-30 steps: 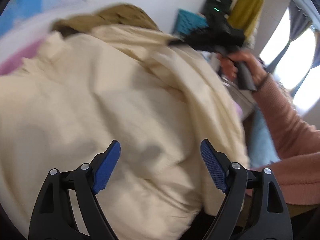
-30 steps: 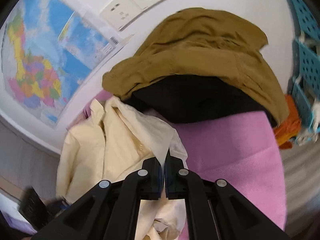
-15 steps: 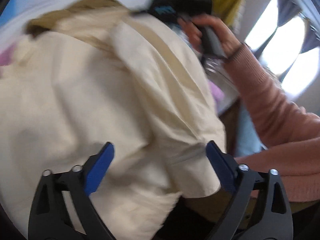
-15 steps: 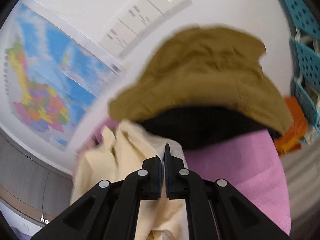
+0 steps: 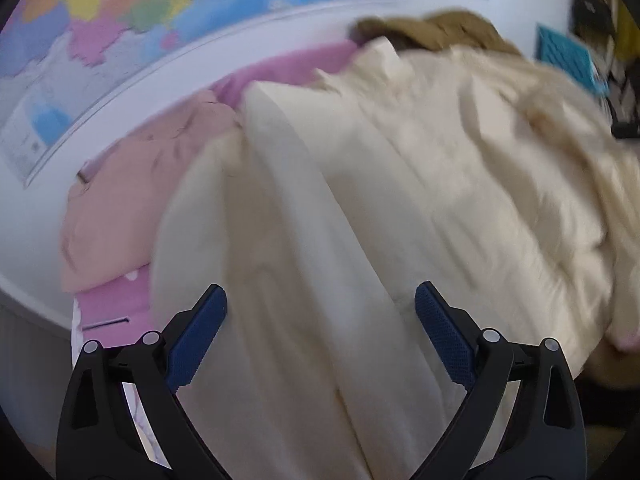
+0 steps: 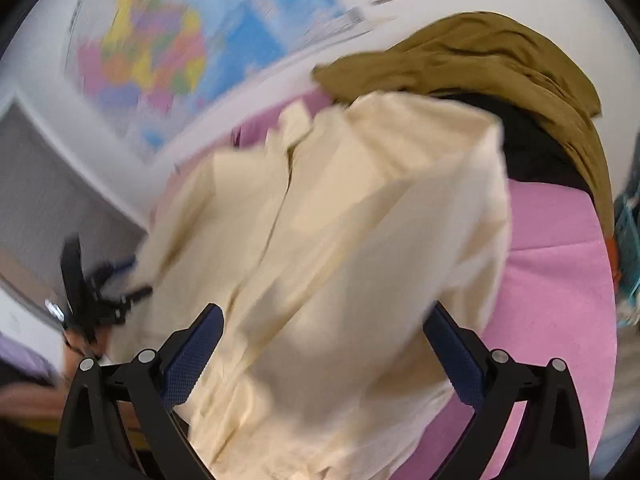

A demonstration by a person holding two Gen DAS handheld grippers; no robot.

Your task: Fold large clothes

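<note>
Now that the right claw (image 6: 322, 354) has let go of the cream garment (image 6: 340, 240), its jaws are springing apart; a second ago they were pinched shut on a fold of that cloth. Fabric lies in front of the blue pads but neither pad presses on it. The left claw (image 5: 320, 334) is likewise wide, its jaws opening a little further, hovering over the same garment (image 5: 400, 200) with nothing gripped.

The cream garment lies spread across the pink-covered table (image 6: 560, 280), rumpled, with one long panel turned over the body. Behind it sits a heap of olive-brown cloth (image 6: 500, 60) over something black, and a peach garment (image 5: 132, 200) lies to its left below the wall map (image 5: 120, 8).

Judging by the release, one fold has just been laid down and dropped. The piece still looks loose and uneven, so further folds and smoothing likely remain.
</note>
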